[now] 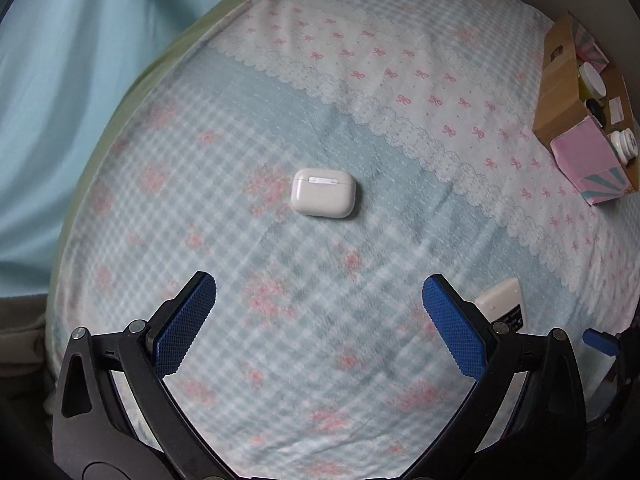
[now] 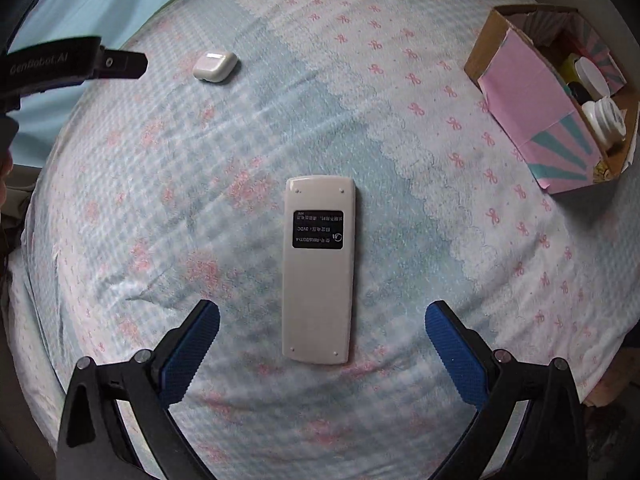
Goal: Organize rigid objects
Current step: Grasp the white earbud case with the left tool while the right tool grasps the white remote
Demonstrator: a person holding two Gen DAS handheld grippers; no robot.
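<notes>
Two loose things on the bedspread (image 2: 400, 128): one white earbud case (image 1: 322, 192) and one remote (image 2: 318, 268) lying face down. Left gripper (image 1: 316, 320) is spread wide with nothing in it, case ahead of it. Right gripper (image 2: 322, 344) is released too, remote's near end between its fingers, not touching. One cardboard box (image 2: 520, 76) off right holds two white-capped jars (image 2: 604, 120).

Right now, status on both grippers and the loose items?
Left gripper open, facing earbud case. Right gripper open, straddling remote, not gripping. Box far right; nothing in the way.
</notes>
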